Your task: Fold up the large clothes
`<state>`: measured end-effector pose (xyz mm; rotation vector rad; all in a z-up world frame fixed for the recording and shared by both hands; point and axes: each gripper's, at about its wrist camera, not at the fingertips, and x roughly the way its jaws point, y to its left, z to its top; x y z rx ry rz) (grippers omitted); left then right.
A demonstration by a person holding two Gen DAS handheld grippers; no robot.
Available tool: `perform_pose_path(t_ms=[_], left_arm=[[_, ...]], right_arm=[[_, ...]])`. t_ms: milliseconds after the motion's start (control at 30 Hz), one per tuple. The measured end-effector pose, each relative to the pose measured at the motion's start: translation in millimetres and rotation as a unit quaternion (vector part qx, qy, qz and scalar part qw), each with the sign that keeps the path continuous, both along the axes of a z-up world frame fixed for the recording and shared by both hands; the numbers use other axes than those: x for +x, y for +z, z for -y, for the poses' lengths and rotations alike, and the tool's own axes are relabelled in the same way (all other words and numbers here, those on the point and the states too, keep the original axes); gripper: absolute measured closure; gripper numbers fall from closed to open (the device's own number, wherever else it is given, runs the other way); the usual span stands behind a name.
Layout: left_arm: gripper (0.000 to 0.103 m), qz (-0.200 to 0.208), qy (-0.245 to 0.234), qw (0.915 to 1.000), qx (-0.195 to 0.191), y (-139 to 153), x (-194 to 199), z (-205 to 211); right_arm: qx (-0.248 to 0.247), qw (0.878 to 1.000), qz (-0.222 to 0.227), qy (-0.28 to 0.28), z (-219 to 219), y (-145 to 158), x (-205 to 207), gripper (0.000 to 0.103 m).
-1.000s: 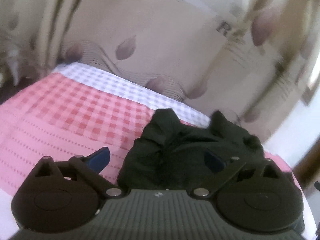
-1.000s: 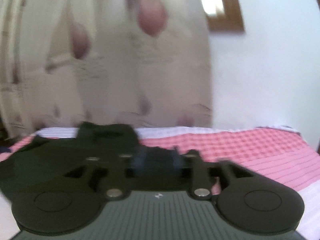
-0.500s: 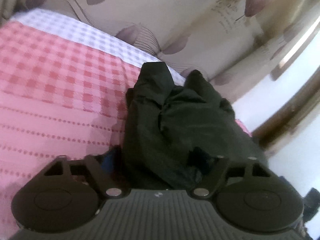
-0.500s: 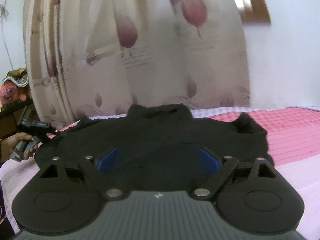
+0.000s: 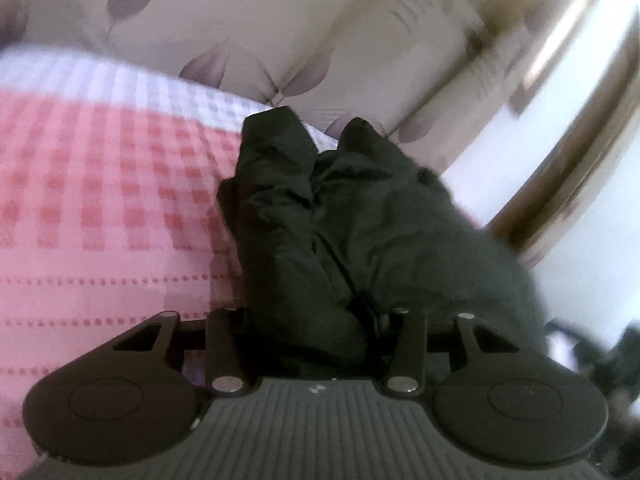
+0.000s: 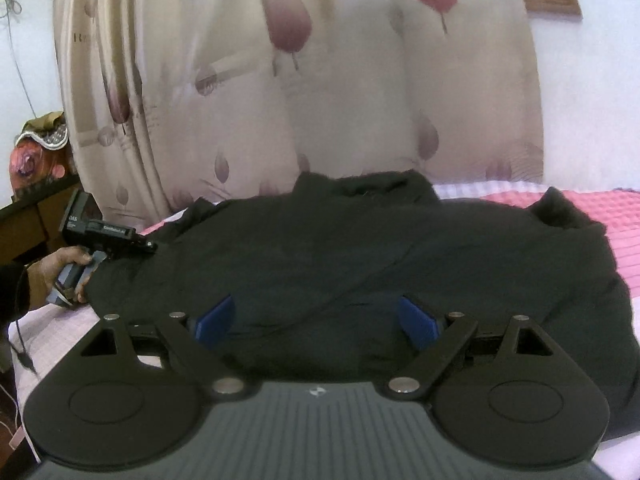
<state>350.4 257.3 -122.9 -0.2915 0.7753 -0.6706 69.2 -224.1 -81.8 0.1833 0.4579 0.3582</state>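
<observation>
The left gripper [image 5: 316, 320] sits at the bottom centre of the left wrist view with its jaws closing. A thick bunch of the black garment [image 5: 340, 216] lies between the 2 fingers, which are buried in the cloth, so I cannot tell whether the pads press on it yet. From there the garment runs up the frame as a long, rumpled ridge, its long axis pointing from bottom centre toward the upper middle, ending in 2 raised tips just short of the curtain [image 5: 240, 32]. To its left spreads the pink checked bedspread [image 5: 100, 184], with a white checked band along its far edge.

In the right wrist view the right gripper [image 6: 316, 320] stands wide apart at lower centre, both blue pads [image 6: 214, 320] bare and clear of the cloth, nothing clamped. The garment [image 6: 360, 252] lies just beyond and beneath them, spread broadly, its long axis running left to right across the middle of the frame, with a collar-like hump at the upper centre edge. At the left edge a hand [image 6: 60, 270] holds the other gripper [image 6: 152, 246], its tip at the garment's left end. The pink bedspread [image 6: 624, 216] shows at the right, a leaf-print curtain [image 6: 300, 80] behind.
</observation>
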Motion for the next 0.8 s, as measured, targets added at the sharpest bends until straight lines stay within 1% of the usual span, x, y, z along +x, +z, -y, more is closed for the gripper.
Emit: perform_pose_path(t_ms=[33, 167, 267, 333, 367, 500, 633, 800], left_arm=[[0.056, 0.013, 0.003, 0.9997, 0.018, 3, -3, 6], [0.058, 0.046, 0.011, 0.9964, 0.070, 11, -12, 18], [0.060, 0.072, 0.008, 0.9905, 0.117, 18, -18, 30], [0.060, 0.089, 0.004, 0.9851, 0.147, 22, -21, 39], [0.060, 0.095, 0.003, 0.9830, 0.157, 23, -22, 41], [0.061, 0.105, 0.003, 0.9777, 0.182, 25, -24, 48], [0.061, 0.108, 0.005, 0.9749, 0.194, 26, -24, 52], [0.061, 0.117, 0.002, 0.9695, 0.215, 28, -27, 57]], right_arm=[[-0.003, 1.000, -0.001, -0.001, -3, 0, 2, 0.013], [0.001, 1.000, -0.012, -0.002, -13, -3, 7, 0.013], [-0.005, 1.000, -0.011, 0.006, -24, -3, 8, 0.013], [-0.014, 1.000, -0.009, 0.016, -33, -3, 8, 0.013], [-0.015, 1.000, -0.009, 0.021, -36, -3, 7, 0.013], [-0.017, 0.999, -0.012, 0.030, -43, -3, 5, 0.013], [-0.015, 0.999, -0.016, 0.031, -43, -2, 2, 0.013], [-0.012, 0.999, -0.022, 0.031, -41, -5, 0, 0.013]])
